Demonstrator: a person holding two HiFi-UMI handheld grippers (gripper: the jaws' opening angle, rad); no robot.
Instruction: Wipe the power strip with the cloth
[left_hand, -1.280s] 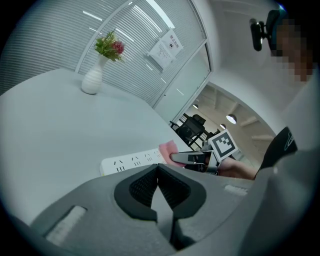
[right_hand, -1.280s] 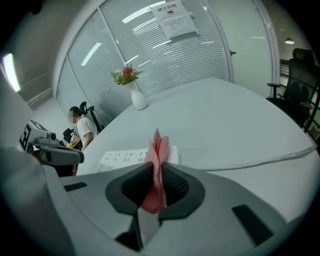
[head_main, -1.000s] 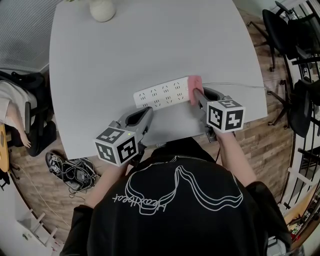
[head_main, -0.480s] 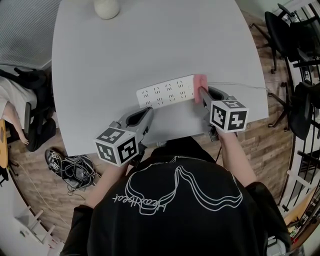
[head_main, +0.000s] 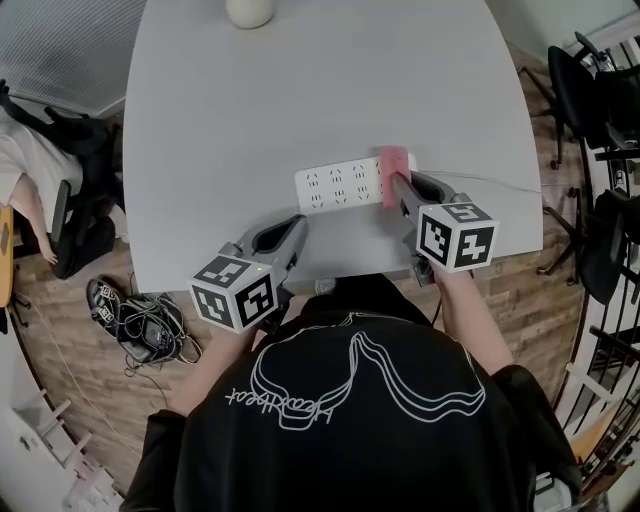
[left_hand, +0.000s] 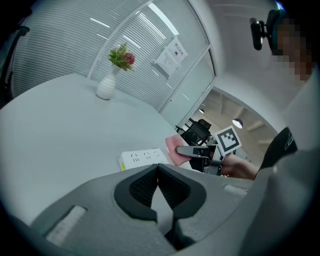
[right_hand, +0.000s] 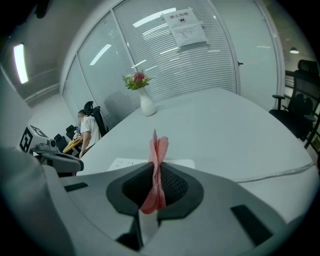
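Observation:
A white power strip (head_main: 345, 185) lies across the near part of the white table (head_main: 330, 90). My right gripper (head_main: 397, 186) is shut on a folded pink cloth (head_main: 394, 162), which rests on the strip's right end. In the right gripper view the cloth (right_hand: 157, 150) stands up between the jaws, with the strip (right_hand: 125, 163) just behind it. My left gripper (head_main: 297, 226) is shut and empty, a little short of the strip's left end, near the table's front edge. The left gripper view shows the strip (left_hand: 142, 158), the cloth (left_hand: 173, 146) and the other gripper beyond.
A white vase (head_main: 250, 10) stands at the table's far edge; it holds flowers (right_hand: 135, 80). The strip's thin cable (head_main: 490, 180) runs off to the right. Black chairs (head_main: 600, 100) stand on the right, shoes and cords (head_main: 140, 325) on the floor at left.
The cloth in my right gripper has slid slightly left, from the strip's very end onto its top. The head view has shifted. The left gripper has stayed put.

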